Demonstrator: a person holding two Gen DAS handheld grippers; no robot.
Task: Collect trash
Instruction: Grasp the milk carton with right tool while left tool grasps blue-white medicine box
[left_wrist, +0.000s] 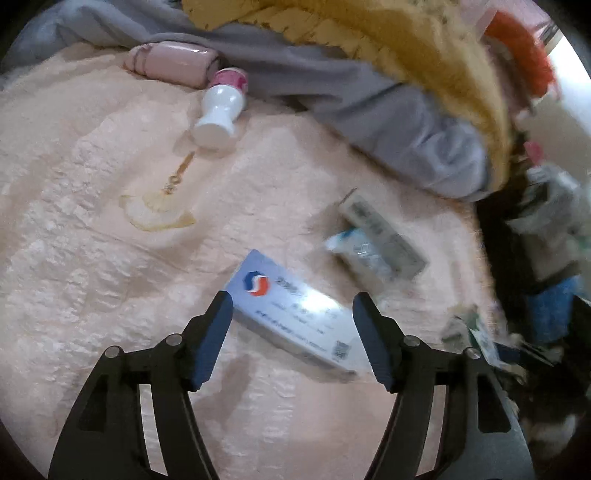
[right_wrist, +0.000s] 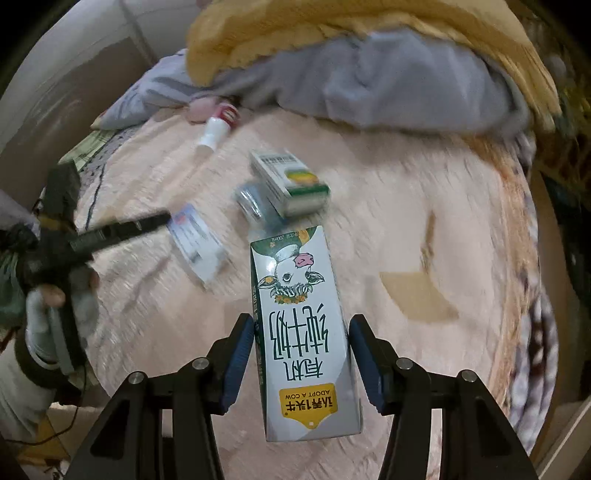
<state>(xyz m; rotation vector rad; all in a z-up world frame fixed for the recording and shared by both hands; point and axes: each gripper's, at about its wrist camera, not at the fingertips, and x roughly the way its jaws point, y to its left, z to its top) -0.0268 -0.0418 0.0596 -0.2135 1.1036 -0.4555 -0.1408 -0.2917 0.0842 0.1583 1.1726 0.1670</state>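
Nearby, white bottle (left_wrist: 221, 108) and boxes; left gripper (left_wrist: 291, 306) agape, right gripper (right_wrist: 301, 334) clamping milk carton (right_wrist: 303, 332).

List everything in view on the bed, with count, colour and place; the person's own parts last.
milk carton: 1, white and green, between the right tongs' pads.
blue-white box: 1, on the pink blanket, between the open left tongs' fingers.
green-white box: 1, mid-blanket.
crumpled wrapper: 1, blue-white, beside that box.
white bottle: 1, pink label, lying near the grey cloth.
pink blanket: 1, covering the bed.
grey cloth: 1, far edge.
yellow blanket: 1, over the grey.
left tongs: black, blue pads.
right tongs: same.
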